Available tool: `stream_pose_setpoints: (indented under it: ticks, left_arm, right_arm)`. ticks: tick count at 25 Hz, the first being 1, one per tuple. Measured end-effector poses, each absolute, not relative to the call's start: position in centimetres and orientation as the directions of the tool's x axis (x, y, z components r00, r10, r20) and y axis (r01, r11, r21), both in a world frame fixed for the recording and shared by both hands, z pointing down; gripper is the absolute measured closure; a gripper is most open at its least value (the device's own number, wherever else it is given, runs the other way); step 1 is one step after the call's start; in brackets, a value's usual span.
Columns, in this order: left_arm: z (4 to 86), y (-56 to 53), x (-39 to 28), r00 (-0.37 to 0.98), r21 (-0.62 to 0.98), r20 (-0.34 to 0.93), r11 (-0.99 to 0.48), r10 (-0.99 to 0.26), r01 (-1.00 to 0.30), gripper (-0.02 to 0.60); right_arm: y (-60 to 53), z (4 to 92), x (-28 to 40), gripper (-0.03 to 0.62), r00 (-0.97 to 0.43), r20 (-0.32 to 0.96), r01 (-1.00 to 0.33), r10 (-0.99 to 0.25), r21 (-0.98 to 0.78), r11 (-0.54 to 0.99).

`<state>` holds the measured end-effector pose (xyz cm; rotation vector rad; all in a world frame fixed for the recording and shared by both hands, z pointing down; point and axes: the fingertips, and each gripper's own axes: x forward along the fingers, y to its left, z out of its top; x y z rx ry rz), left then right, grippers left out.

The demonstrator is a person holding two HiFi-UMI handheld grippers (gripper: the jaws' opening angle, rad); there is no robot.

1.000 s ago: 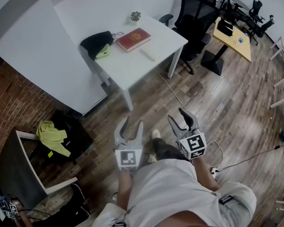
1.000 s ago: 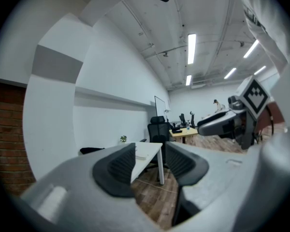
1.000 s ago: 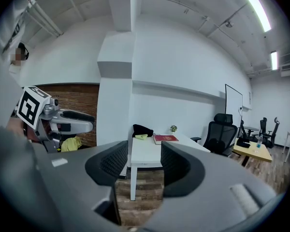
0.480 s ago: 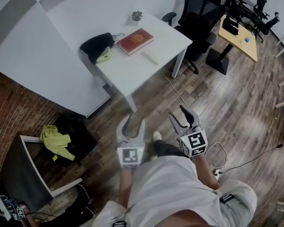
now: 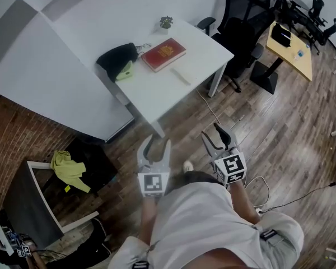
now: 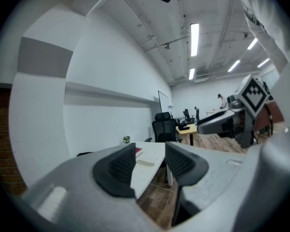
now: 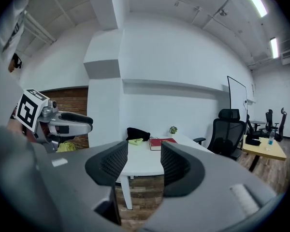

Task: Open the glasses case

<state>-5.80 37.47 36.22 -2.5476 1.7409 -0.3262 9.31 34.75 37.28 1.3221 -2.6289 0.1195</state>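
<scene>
The glasses case (image 5: 181, 75), a pale oblong box, lies shut on the white table (image 5: 157, 97) in the head view, just right of a red book (image 5: 164, 54). In the left gripper view the case (image 6: 146, 160) shows small between the jaws, far ahead. My left gripper (image 5: 155, 145) and right gripper (image 5: 223, 136) hang side by side over the wooden floor, well short of the table. Both are open with nothing between their pads. They point at the table, as the left gripper (image 6: 150, 164) and right gripper (image 7: 144, 161) show in their own views.
A black bag (image 5: 118, 56) with a yellow-green cloth (image 5: 124, 70) and a small plant (image 5: 166, 22) also sit on the table. Black office chairs (image 5: 242, 24) stand to its right, a wooden desk (image 5: 291, 49) beyond. A dark bin with a yellow cloth (image 5: 67, 170) is at left.
The person has walked forward, so both grippers have come nearer to the table. The jaws stand as before.
</scene>
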Motion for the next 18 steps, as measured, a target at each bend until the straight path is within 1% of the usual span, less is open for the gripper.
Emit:
stream_pose_setpoints:
  ticks: [7, 14, 18]
  left_arm:
    - [36.5, 34.0, -5.8, 0.314, -0.168, 0.188, -0.345, -0.931, -0.923, 0.391]
    - [37.0, 30.9, -4.9, 0.301, -0.164, 0.200, -0.334, -0.933, -0.928, 0.391]
    - [36.7, 29.2, -4.3, 0.318, -0.212, 0.159, -0.347, -0.935, -0.914, 0.391]
  right_arm:
    - [30.4, 37.9, 9.2, 0.391, -0.613, 0.214, -0.779, -0.761, -0.003, 0.627]
    - [27.0, 38.2, 10.1, 0.391, -0.615, 0.214, -0.777, -0.759, 0.005, 0.630]
    - [25.6, 38.5, 10.7, 0.391, -0.611, 0.218, -0.781, -0.761, -0.002, 0.625]
